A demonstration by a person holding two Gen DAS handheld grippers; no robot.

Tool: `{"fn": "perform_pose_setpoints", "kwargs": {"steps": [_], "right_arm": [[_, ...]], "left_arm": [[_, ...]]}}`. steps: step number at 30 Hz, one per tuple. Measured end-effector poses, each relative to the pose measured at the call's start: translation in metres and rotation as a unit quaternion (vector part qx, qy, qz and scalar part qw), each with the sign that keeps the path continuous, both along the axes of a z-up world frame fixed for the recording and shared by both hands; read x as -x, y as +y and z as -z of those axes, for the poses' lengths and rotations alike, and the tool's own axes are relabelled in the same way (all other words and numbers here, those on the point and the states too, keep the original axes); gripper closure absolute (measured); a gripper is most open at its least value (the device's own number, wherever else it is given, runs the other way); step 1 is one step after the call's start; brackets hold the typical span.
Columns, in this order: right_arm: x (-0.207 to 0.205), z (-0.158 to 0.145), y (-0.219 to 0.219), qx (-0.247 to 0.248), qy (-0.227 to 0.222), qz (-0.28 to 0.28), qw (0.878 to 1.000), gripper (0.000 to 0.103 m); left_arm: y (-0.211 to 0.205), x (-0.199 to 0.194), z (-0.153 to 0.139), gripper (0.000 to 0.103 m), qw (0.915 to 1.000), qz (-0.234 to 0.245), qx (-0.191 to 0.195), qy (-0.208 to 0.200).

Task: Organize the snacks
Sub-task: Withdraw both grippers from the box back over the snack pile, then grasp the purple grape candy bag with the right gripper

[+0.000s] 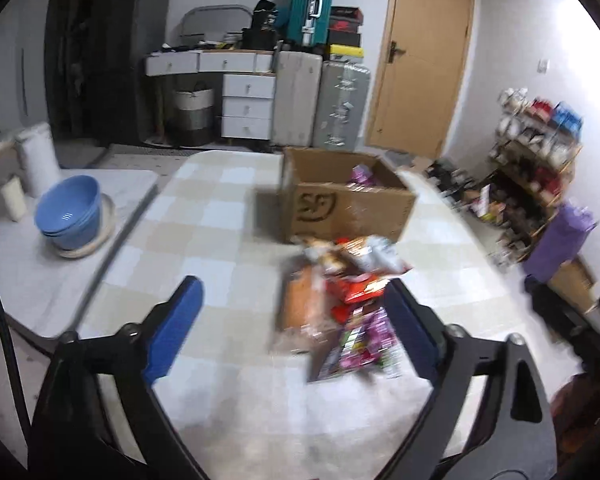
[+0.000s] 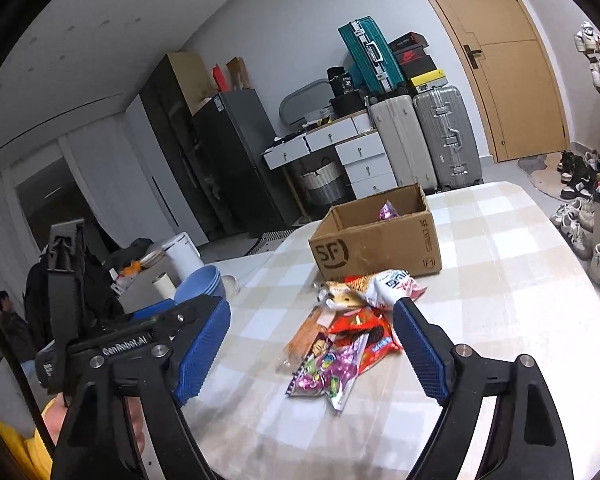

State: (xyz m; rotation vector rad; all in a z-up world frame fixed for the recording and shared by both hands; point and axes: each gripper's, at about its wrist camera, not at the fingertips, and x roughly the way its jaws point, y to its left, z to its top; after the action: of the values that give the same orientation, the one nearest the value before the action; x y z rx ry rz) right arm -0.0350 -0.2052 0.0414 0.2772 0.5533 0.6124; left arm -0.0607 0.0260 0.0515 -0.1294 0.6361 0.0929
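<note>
Open brown cardboard box [image 2: 374, 236] sits on the checked-cloth counter [image 2: 500, 280], far side; at least one purple-pink foil snack pkt [image 2: 388, 212] inside, rest of the interior hidden by the box wall. Box front printed "SF" in black; side panel has small black print, too small to read.

Loose pile of snack packets [image 2: 340, 332] lies on the counter just in front of the box: red pkts, a white-pink bag, an orange pack, purple-pink foil candy bags nearest. Pkt writing too blurred to read.

Left tool [image 1: 296, 320] w/ blue pads: released, wide, nothing gripped; the pile sits ahead of it toward its right pad. Right tool [image 2: 316, 336]: released too, pile ahead between its pads, no contact. "GenRobot.AI" reads on the left tool's body in the right-wrist view.

Stacked blue bowls [image 1: 70, 216] on a white plate [image 1: 100, 236] at counter's left. Suitcases, drawers, door behind.
</note>
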Motion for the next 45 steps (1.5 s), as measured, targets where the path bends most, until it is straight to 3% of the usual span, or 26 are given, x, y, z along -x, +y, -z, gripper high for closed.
{"fn": "perform_pose_setpoints", "kwargs": {"steps": [3,13,19,22,25,29,35,40,42,44,45], "right_arm": [[-0.004,0.008,0.002,0.002,0.007,0.001,1.0,0.013],[-0.022,0.036,0.006,0.002,0.055,-0.008,0.998,0.013],[-0.03,0.053,0.01,0.01,0.08,-0.008,0.997,0.013],[-0.038,0.064,0.016,0.02,0.101,-0.01,0.995,0.013],[-0.047,0.079,0.023,0.024,0.12,-0.021,0.992,0.013],[-0.066,0.105,0.034,0.022,0.173,-0.033,0.984,0.013],[-0.097,0.14,0.037,-0.009,0.251,-0.03,0.967,0.031],[-0.104,0.139,0.048,-0.001,0.246,-0.046,0.968,0.032],[-0.106,0.142,0.053,-0.001,0.252,-0.053,0.966,0.039],[-0.109,0.144,0.056,0.0,0.256,-0.058,0.965,0.055],[-0.11,0.146,0.057,0.002,0.258,-0.061,0.964,0.055]], "left_arm": [[-0.001,0.001,0.012,0.001,0.9998,-0.001,-0.018,-0.004],[-0.007,-0.019,0.043,0.001,0.9994,0.019,-0.006,0.028],[-0.002,-0.034,0.068,0.001,0.9982,0.021,0.022,0.053],[0.0,-0.041,0.076,0.001,0.9976,0.024,0.029,0.057],[-0.006,-0.044,0.082,0.001,0.9978,0.037,0.01,0.054],[-0.005,-0.049,0.09,0.001,0.9972,0.042,0.018,0.058],[0.014,-0.063,0.109,0.001,0.9947,0.035,0.055,0.079],[0.022,-0.071,0.119,0.001,0.9942,0.033,0.061,0.082],[0.026,-0.075,0.124,0.001,0.9931,0.03,0.07,0.089],[0.029,-0.08,0.131,0.001,0.992,0.03,0.076,0.096],[0.03,-0.082,0.134,0.001,0.9917,0.03,0.076,0.099]]}}
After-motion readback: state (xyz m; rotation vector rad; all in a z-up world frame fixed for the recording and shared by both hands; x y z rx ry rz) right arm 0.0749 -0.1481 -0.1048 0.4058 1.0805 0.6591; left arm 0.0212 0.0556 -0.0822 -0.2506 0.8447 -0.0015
